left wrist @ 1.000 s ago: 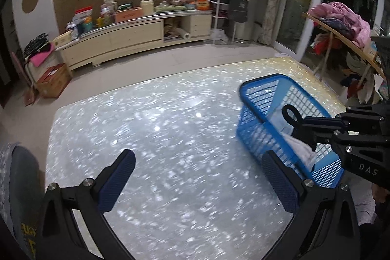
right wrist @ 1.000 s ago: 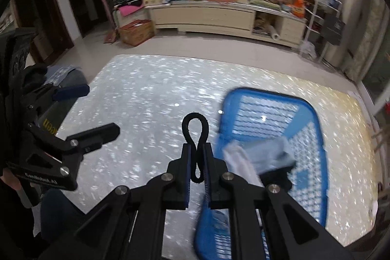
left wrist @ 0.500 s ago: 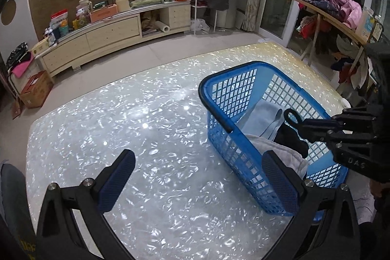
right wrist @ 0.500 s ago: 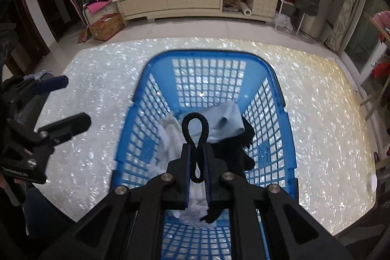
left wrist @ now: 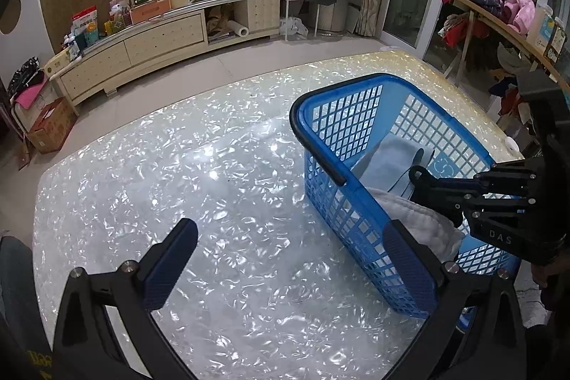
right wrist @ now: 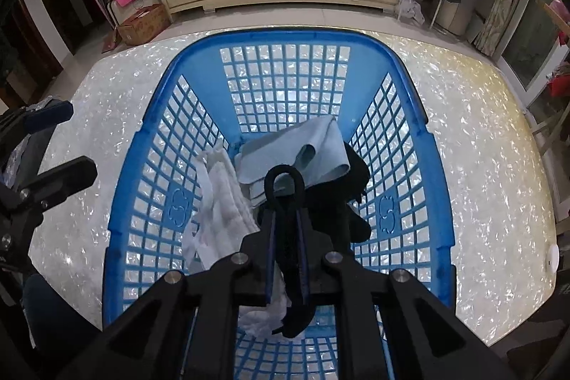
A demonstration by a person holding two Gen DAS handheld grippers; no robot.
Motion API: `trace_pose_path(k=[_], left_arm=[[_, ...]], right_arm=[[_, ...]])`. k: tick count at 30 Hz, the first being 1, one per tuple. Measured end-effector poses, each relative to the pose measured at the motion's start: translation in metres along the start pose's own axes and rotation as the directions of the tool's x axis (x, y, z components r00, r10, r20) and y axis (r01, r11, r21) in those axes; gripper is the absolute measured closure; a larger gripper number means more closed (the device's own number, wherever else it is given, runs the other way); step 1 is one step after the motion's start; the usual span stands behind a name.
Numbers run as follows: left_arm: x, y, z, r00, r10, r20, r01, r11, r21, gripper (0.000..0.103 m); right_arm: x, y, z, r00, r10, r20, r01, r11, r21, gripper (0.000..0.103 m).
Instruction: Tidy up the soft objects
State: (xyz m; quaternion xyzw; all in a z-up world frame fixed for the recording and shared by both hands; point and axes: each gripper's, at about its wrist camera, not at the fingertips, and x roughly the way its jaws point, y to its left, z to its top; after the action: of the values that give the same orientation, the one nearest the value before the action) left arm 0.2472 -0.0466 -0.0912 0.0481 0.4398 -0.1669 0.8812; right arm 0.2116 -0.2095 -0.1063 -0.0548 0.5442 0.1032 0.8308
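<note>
Hovering above the blue basket (right wrist: 402,145), right gripper (right wrist: 285,198) clamped tight on a black fabric loop (right wrist: 284,175), its rounded end poking out past the fingertips and a loose dark tail dangling below the pads (right wrist: 302,248). Pointed steeply down into the basket's open top, right over the pile inside. Lying in that basket: a light blue cloth (right wrist: 302,148) folded toward the far wall, a white quilted cloth (right wrist: 221,205) along the near-left side, a black garment (right wrist: 342,194) bunched at the right of the heap. Seen from the left wrist camera too, the same right gripper (left wrist: 420,177) reaching in over the basket (left wrist: 342,116) rim from the side, loop (left wrist: 415,170) just above the pale blue cloth (left wrist: 395,155) and white cloth (left wrist: 424,219). Left gripper (left wrist: 288,259) spread wide open, nothing between its fingers (left wrist: 171,259), held just outside the basket's near wall, over the shimmering pearl-patterned table (left wrist: 178,184). Basket sitting on that table, toward its right half.
</note>
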Motion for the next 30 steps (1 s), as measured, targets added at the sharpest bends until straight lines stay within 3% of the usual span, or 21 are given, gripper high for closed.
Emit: trace_pose_path(k=[4, 6, 10, 13, 17, 23, 30], left_arm=[[0.001, 0.0, 0.0, 1.0, -0.005, 0.0, 0.005, 1.0, -0.009, 0.0], [0.001, 0.0, -0.001, 1.0, -0.009, 0.0, 0.009, 1.0, -0.018, 0.0], [-0.004, -0.003, -0.005, 1.0, -0.009, 0.004, 0.009, 1.0, -0.027, 0.0], [-0.015, -0.007, -0.009, 1.0, -0.003, 0.022, 0.004, 1.0, -0.029, 0.0], [-0.035, -0.015, -0.012, 0.998, -0.013, 0.058, 0.014, 0.999, -0.029, 0.0], [-0.072, -0.027, -0.013, 0.992, -0.03, 0.125, 0.034, 0.999, -0.026, 0.0], [-0.118, -0.042, -0.019, 0.973, -0.065, 0.223, 0.073, 0.997, -0.025, 0.0]], right_arm=[[-0.002, 0.002, -0.001, 1.0, 0.006, 0.001, -0.006, 1.0, -0.002, 0.081], [-0.005, 0.001, -0.003, 1.0, 0.008, 0.004, -0.008, 1.0, 0.001, 0.063], [-0.012, -0.001, -0.011, 1.0, 0.002, 0.017, -0.002, 1.0, -0.001, 0.055], [-0.02, -0.005, -0.018, 0.999, 0.004, 0.037, -0.005, 1.0, 0.014, 0.041], [-0.048, -0.004, -0.032, 0.996, 0.005, 0.092, -0.009, 0.999, 0.038, 0.035], [-0.104, 0.009, -0.049, 0.976, -0.045, 0.212, 0.035, 0.998, 0.049, 0.006], [-0.156, 0.018, -0.066, 0.944, -0.114, 0.311, 0.093, 0.992, 0.084, 0.0]])
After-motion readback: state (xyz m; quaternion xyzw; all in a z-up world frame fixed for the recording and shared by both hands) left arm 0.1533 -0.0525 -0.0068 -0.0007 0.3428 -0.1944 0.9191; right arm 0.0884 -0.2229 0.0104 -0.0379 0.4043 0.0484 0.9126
